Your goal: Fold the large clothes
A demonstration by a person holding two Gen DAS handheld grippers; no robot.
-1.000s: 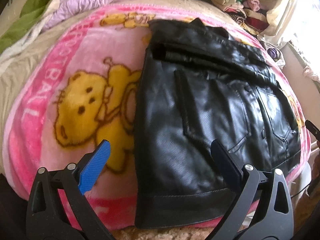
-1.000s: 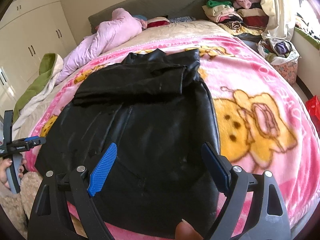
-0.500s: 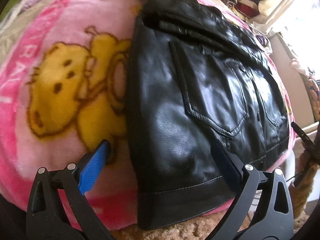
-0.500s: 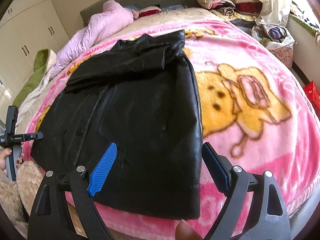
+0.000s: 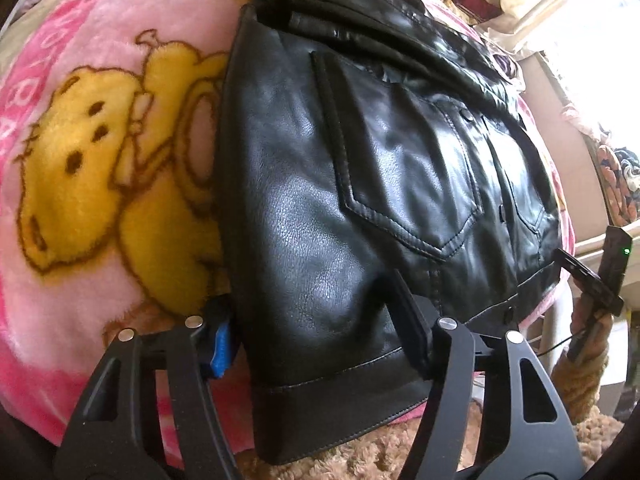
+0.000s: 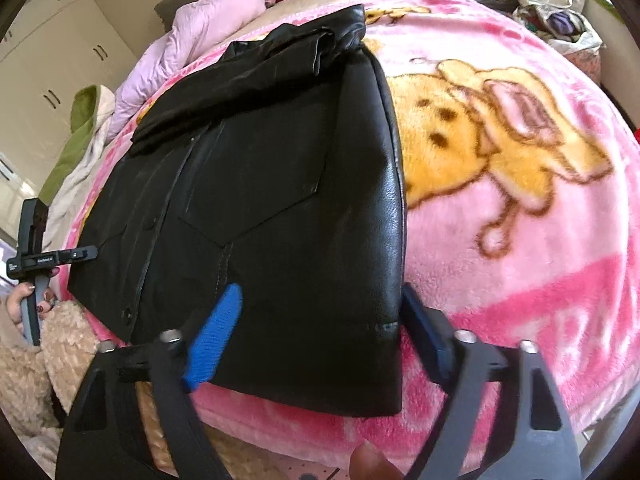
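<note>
A black leather jacket (image 5: 360, 168) lies flat on a pink cartoon-bear blanket (image 5: 92, 152), its sleeves folded across the top. My left gripper (image 5: 308, 320) is open and straddles the jacket's near left hem corner, one finger on each side. The jacket also shows in the right wrist view (image 6: 280, 208). My right gripper (image 6: 316, 332) is open and straddles the jacket's near right hem corner. Each gripper shows at the edge of the other's view: the right one (image 5: 592, 284), the left one (image 6: 36, 260).
The blanket (image 6: 520, 240) covers a bed. A lilac quilt (image 6: 200, 40) and a green-and-white cover (image 6: 76, 140) lie at the far left. Stacked clothes (image 6: 552, 8) sit at the far right. White wardrobes (image 6: 52, 60) stand behind. A beige fleece sleeve (image 6: 32, 360) is near me.
Both grippers have moved forward and down onto the jacket's hem corners. Their fingers now stand closer together around the leather.
</note>
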